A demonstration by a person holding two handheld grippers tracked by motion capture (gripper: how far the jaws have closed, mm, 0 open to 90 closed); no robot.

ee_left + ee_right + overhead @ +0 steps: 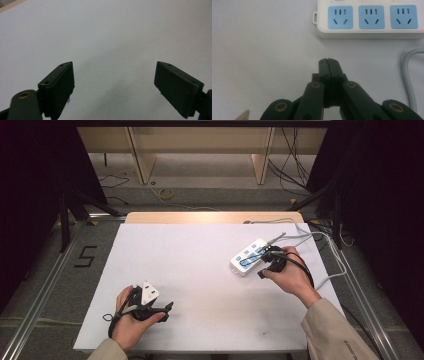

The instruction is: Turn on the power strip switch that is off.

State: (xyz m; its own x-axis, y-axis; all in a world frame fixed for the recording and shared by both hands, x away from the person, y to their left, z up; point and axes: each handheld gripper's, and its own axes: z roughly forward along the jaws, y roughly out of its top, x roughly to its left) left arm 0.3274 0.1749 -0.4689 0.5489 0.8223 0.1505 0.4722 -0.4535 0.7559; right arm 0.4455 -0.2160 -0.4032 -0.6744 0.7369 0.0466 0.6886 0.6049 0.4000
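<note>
1. Black jaws of the left gripper (115, 82) stand spread wide in the left gripper view, with bare white table surface between them and nothing in their hold.
2. From the high view, the left gripper (167, 309) lies low over the near left part of the table, its jaws pointing toward the right, with a grey three-cornered plate (148, 291) on top and a thin black cable looping off its rear.
3. The left hand (131, 320) wraps around its handle, coming in from the bottom edge in a beige sleeve.
4. The right gripper (328, 65) has its two black jaws pressed together tip to tip, pinching nothing, and points toward the power strip without touching it.
5. The right hand (290, 272) holds that gripper (261, 270) at the right side of the table, just beside the strip.
6. The white power strip (367, 18) lies flat on the table just ahead of the closed jaws, showing three blue socket faces in a row and a small tab at its end; in the high view it (248, 257) sits slanted on the right half of the table.
7. A grey cord (408, 75) curves down the right side of the right gripper view, and cords (320, 240) trail off past the table's far right corner.
8. The white table (200, 270) stands over a grey floor with a "5" (86, 256) marked at the left.
</note>
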